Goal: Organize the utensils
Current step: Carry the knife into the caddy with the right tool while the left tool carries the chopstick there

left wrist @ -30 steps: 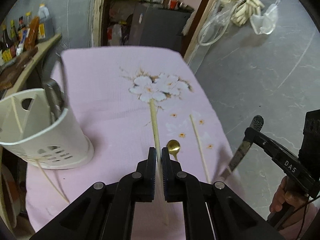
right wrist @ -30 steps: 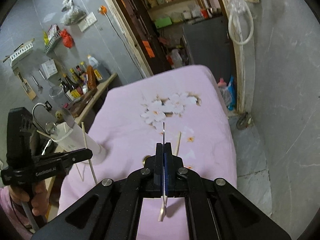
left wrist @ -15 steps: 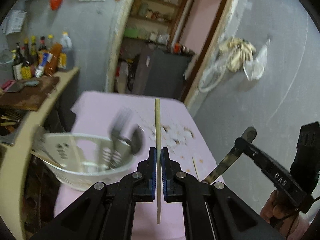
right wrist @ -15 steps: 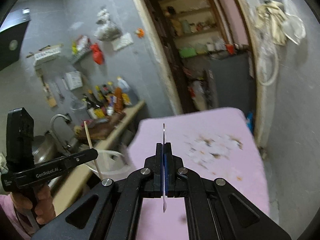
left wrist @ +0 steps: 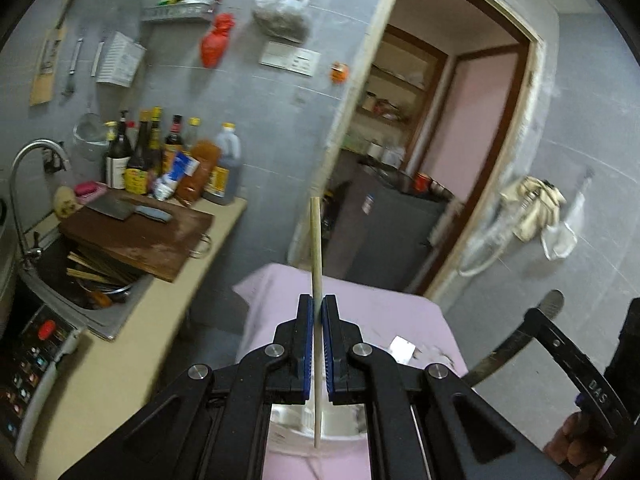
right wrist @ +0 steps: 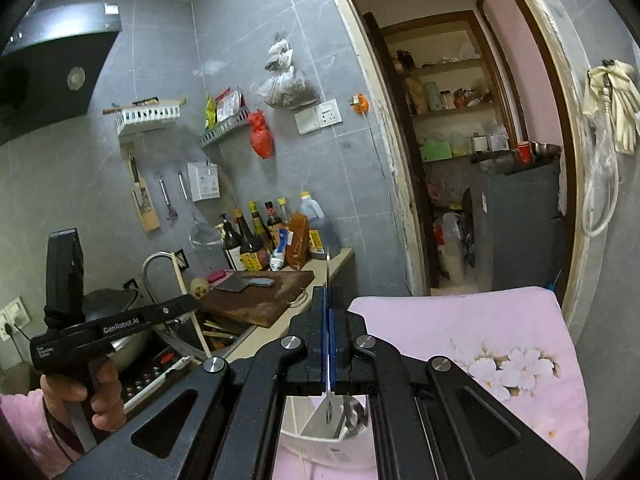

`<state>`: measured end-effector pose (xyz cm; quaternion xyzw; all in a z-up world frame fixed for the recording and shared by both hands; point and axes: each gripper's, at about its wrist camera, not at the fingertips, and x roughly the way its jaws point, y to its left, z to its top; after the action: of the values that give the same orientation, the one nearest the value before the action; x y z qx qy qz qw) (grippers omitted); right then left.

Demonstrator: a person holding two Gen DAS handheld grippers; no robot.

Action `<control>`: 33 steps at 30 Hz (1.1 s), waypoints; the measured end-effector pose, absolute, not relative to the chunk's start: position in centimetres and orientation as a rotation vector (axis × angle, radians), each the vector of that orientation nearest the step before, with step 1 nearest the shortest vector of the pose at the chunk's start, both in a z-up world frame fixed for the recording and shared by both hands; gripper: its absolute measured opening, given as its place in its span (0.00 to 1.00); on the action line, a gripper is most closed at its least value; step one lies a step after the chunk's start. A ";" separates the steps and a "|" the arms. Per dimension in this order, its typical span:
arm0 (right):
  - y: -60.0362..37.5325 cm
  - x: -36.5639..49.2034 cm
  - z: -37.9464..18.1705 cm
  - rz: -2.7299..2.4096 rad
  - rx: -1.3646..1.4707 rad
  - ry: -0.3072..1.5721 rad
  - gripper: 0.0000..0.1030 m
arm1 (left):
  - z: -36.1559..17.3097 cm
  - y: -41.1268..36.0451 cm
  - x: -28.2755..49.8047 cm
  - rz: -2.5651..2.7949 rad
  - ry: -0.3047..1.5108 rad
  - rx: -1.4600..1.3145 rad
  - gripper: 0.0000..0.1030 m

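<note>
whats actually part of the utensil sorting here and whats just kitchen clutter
Part of the job:
left gripper shut on chopstick
right gripper shut on knife
white utensil holder

Just lying about:
sauce bottles
cutting board
cleaver
tap

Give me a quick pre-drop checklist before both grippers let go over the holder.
1. Left gripper clamped on the chopstick: ok, stick runs upright between the pads.
2. Right gripper clamped on the knife: ok, blade seen edge-on.
3. Chopstick's lower tip over the white utensil holder: ok, holder shows directly below.
4. Knife's lower end over the holder opening: ok, it hangs above the rim.
5. Free space inside the holder: cannot tell, the gripper bodies hide most of it.
6. Clearance between the two grippers: ok, apart in both views.
</note>
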<state>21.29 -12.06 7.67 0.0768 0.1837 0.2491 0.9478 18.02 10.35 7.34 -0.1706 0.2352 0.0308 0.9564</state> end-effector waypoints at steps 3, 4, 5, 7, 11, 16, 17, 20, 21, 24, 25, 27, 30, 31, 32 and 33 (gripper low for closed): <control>-10.8 22.2 6.8 0.483 0.134 0.408 0.01 | 6.4 11.7 18.8 0.081 0.470 -0.350 0.05; -10.5 22.5 6.5 0.477 0.126 0.414 0.01 | 6.1 12.0 19.2 0.084 0.467 -0.349 0.05; -10.1 22.8 6.1 0.467 0.116 0.428 0.01 | 5.8 12.2 19.5 0.086 0.467 -0.346 0.05; -9.7 23.1 5.5 0.452 0.109 0.444 0.01 | 5.3 12.5 20.3 0.081 0.472 -0.351 0.05; -9.4 23.5 4.1 0.421 0.112 0.474 0.01 | 5.0 12.8 21.1 0.052 0.466 -0.370 0.05; -8.9 23.9 2.0 0.387 0.112 0.519 0.01 | 4.5 12.5 22.1 0.036 0.469 -0.322 0.05; -8.7 24.0 1.6 0.383 0.117 0.526 0.01 | 4.2 12.3 22.2 0.032 0.474 -0.308 0.05; -8.5 24.2 0.7 0.382 0.137 0.549 0.01 | 3.0 11.8 22.3 0.031 0.482 -0.273 0.05; -8.5 24.3 0.5 0.379 0.140 0.555 0.01 | 2.6 11.6 22.4 0.032 0.490 -0.267 0.05; -8.2 24.2 -0.2 0.380 0.149 0.571 0.01 | 1.2 11.5 22.4 0.024 0.526 -0.266 0.05; -8.1 24.2 -0.4 0.380 0.150 0.578 0.01 | 1.0 11.4 22.4 0.022 0.533 -0.264 0.05; -7.9 24.3 -0.6 0.380 0.152 0.588 0.01 | 0.5 11.2 22.4 0.016 0.551 -0.255 0.05; -7.7 24.2 -0.9 0.376 0.157 0.600 0.01 | 0.1 11.1 22.3 -0.007 0.578 -0.252 0.05; -7.8 24.2 -0.9 0.372 0.156 0.602 0.01 | 0.1 11.2 22.3 -0.015 0.587 -0.250 0.05; -7.8 24.2 -0.8 0.369 0.156 0.603 0.02 | 0.0 11.2 22.3 -0.024 0.597 -0.249 0.05; -7.8 24.2 -0.8 0.369 0.157 0.606 0.02 | 0.0 11.3 22.3 -0.031 0.601 -0.252 0.05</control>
<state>24.18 -7.80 -0.75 0.0767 0.2963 0.1806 0.9347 22.27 11.26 0.02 -0.1237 0.2952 -0.0151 0.9473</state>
